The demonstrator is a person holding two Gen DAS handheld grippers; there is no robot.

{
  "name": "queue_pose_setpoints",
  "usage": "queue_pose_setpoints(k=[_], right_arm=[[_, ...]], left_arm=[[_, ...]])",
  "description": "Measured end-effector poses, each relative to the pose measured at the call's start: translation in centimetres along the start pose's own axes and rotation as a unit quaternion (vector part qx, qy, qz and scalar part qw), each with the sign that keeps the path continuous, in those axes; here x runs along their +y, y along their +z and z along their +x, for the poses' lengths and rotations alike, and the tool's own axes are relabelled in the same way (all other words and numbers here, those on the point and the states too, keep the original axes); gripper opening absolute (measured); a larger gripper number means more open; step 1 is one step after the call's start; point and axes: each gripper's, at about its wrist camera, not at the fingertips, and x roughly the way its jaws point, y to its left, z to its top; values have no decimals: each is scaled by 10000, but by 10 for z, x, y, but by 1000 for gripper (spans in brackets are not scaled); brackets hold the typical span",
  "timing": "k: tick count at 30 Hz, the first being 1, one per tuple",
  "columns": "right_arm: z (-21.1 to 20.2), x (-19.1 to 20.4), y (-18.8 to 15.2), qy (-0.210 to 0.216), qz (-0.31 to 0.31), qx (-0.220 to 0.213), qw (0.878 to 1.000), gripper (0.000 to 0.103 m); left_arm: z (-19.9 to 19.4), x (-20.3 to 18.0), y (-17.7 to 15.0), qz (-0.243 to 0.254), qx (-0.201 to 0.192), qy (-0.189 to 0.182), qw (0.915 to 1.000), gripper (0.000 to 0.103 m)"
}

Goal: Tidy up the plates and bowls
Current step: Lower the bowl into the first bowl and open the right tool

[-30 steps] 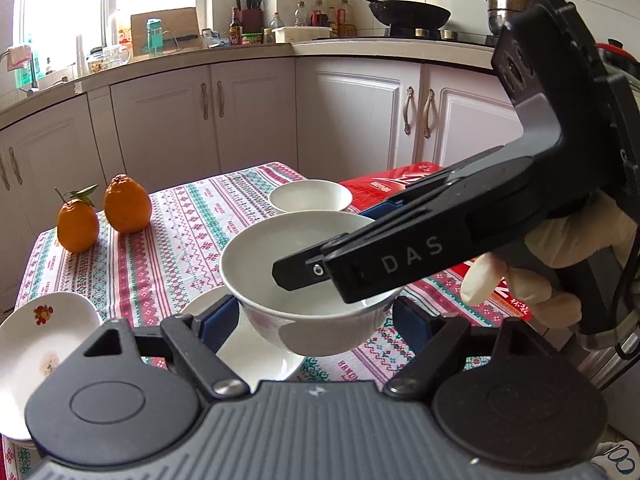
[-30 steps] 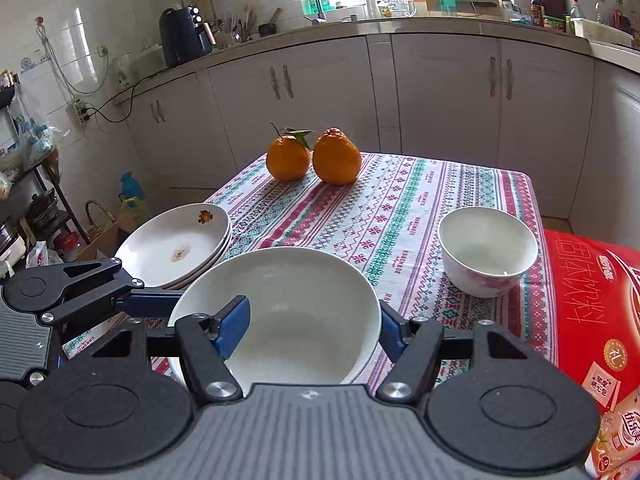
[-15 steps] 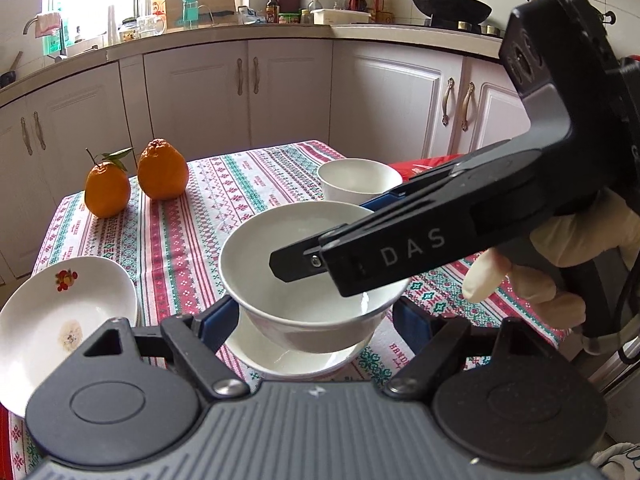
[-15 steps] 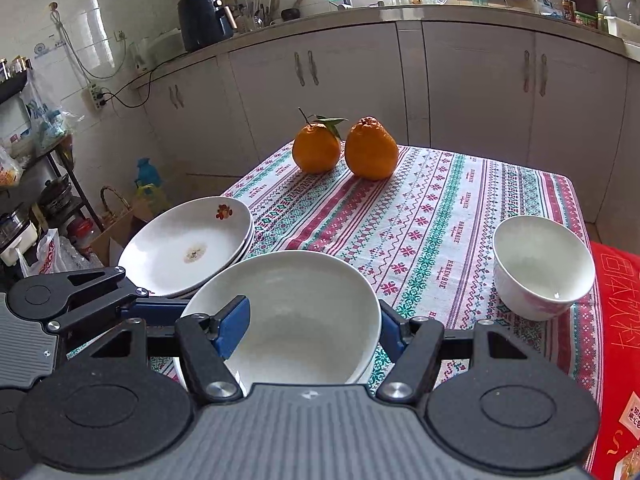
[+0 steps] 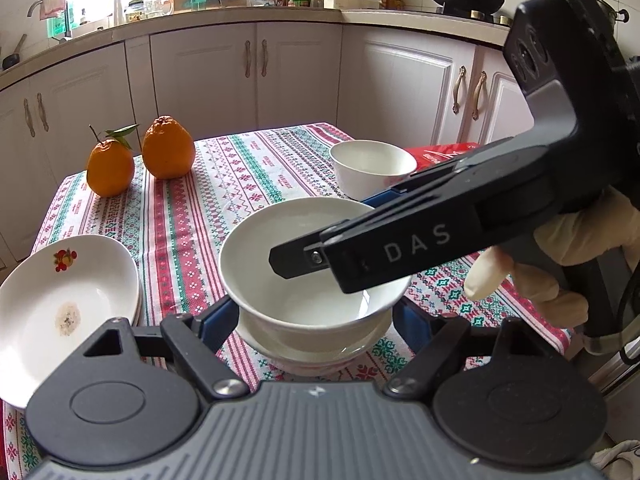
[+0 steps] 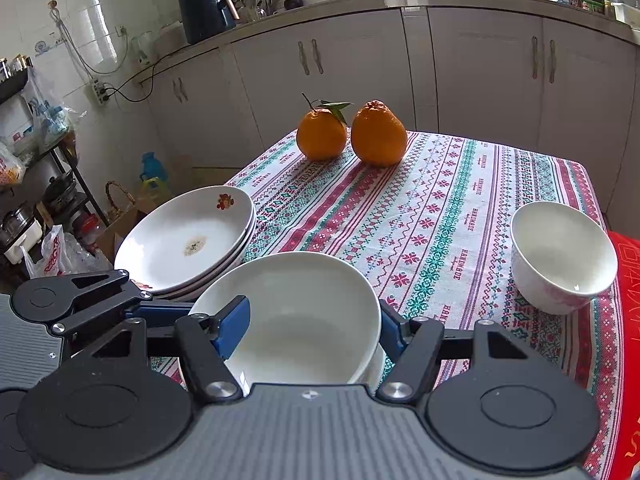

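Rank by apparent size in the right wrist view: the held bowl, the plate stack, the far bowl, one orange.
1. held bowl, though nearest the camera, so unsure against the next
2. plate stack
3. far bowl
4. orange

The right hand-held gripper (image 5: 320,254) hides part of the white bowl (image 5: 280,240)'s rim.

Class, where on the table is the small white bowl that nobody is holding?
In the right wrist view, the small white bowl stands alone near the table's right edge, beside the red packet.
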Motion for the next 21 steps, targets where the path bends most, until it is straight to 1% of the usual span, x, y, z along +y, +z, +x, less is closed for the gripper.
queue_pose_setpoints(k=[7,17,21], right_arm=[[3,-1,-1,48,2,22,10000,72],[6,-1,-4,35,-5,54,10000,72],[7,-2,-4,72,10,53,10000,72]], left_arm=[[4,1,-2,-18,88,26,10000,84],[6,1,-3,11,107,53,9999,84],[7,2,-3,-6,135,80,9999,86]])
